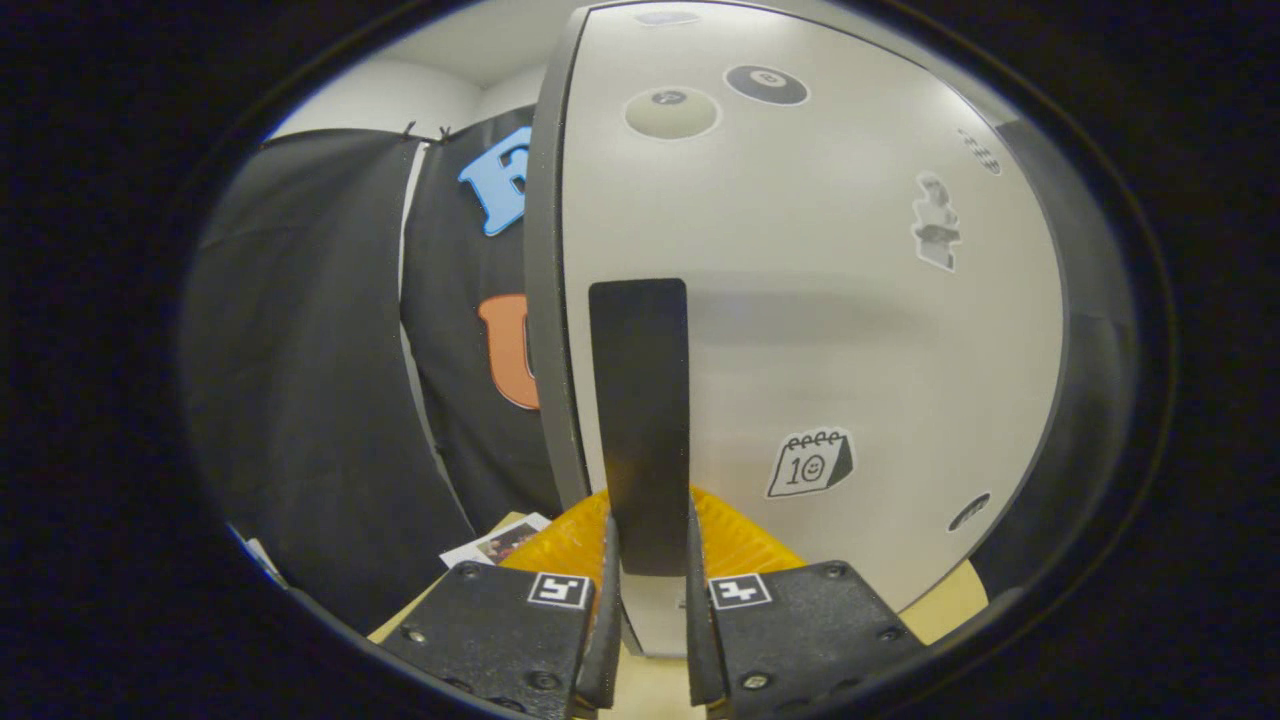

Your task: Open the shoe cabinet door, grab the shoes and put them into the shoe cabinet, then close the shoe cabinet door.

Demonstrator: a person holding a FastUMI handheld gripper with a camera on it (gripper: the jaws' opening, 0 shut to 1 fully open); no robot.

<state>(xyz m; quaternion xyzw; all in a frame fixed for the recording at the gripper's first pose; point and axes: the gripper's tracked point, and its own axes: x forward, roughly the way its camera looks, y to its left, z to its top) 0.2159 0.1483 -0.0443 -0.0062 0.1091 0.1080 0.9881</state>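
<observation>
Black handle [640, 420] clamped between hand-held gripper [648, 590] fingers.

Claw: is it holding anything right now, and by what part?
Yes. The claw is shut on the dark handle of the cabinet door, gripping the handle's lower end, one finger on each side.

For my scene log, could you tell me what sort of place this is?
Probably a staged recording booth: black cloth wall, a sticker-covered cabinet door, its dark handle gripped between the fingers.
</observation>
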